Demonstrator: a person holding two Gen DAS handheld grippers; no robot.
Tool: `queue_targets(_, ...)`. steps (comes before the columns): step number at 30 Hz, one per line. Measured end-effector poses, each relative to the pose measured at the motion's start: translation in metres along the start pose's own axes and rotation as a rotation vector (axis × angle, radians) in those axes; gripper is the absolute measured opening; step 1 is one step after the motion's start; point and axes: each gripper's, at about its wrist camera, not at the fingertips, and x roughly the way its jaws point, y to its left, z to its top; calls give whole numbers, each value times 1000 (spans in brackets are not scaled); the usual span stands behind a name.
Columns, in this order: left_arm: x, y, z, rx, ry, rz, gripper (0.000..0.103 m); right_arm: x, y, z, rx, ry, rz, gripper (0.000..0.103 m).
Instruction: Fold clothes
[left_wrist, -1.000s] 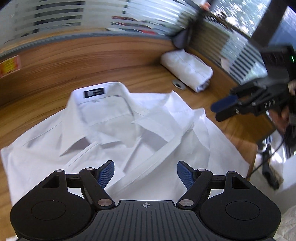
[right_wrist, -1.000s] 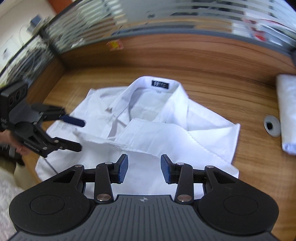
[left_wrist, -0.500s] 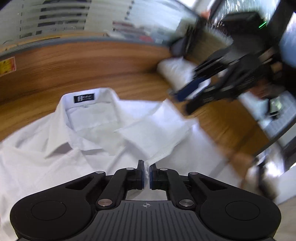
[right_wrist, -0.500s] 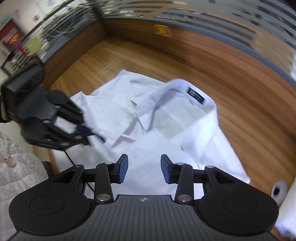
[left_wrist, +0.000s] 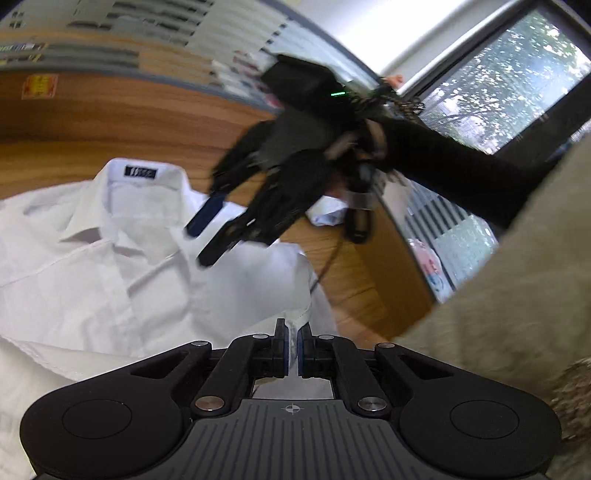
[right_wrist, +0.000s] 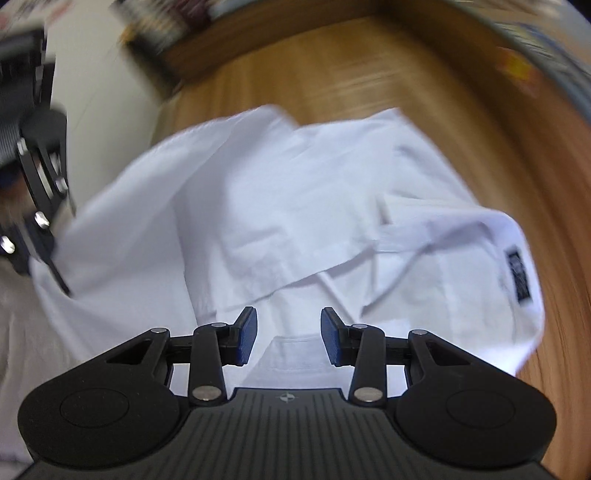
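A: Your left gripper?
B: Pinching an edge of the white cotton collared shirt lying on the brown wooden table.
A: Your right gripper?
B: Spread above the shirt, holding nothing.

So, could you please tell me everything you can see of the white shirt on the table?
The white shirt is a collared dress shirt of thin, creased woven cloth, lying front up on the wooden table. A dark label sits inside the collar. One side is already folded over the chest. The left gripper is shut on an edge of the cloth, which shows between its blue pads. The right gripper hangs open above the shirt, with nothing between its pads.
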Motion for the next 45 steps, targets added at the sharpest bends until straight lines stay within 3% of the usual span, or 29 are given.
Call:
queue_targets(6, 0, 3, 1, -68, -23, 2, 6, 16, 7, 19, -244, 147, 86, 44)
queue_targets(11, 1, -1, 1, -74, -42, 30, 6, 47, 10, 44, -260, 153, 144, 44)
queue_targets(14, 3, -2, 0, -84, -46, 60, 6, 75, -12, 51, -94, 145, 141, 44)
queue_targets(18, -6, 5, -4, -111, -71, 98, 6, 92, -58, 31, 273, 54, 150, 44)
queue_targets(20, -6, 7, -5, -116, -81, 106, 6, 93, -69, 18, 398, 7, 136, 44)
queue_targets(24, -6, 9, -7, -116, -93, 111, 6, 92, -77, 0, 555, -57, 55, 44)
queue_targets(26, -4, 10, -6, -114, -95, 108, 6, 94, -81, -6, 639, -136, 70, 44)
queue_targets(28, -2, 11, -6, -109, -94, 115, 6, 96, -85, -13, 724, -210, 97, 27)
queue_targets(29, -2, 12, -7, -106, -93, 119, 7, 97, -87, -17, 763, -232, 109, 2)
queue_targets(30, -1, 13, -7, -104, -92, 123, 7, 98, -89, -20, 802, -254, 120, 3)
queue_targets(32, -2, 12, -7, -89, -95, 132, 7, 91, -86, -29, 841, -301, 129, 2)
queue_targets(38, 1, 9, -5, -47, -107, 105, 7, 44, -61, -54, 815, -355, 20, 2)
queue_targets(45, 19, 25, 5, -80, -98, 165, 7, 66, -75, -58, 798, -288, -107, 4)
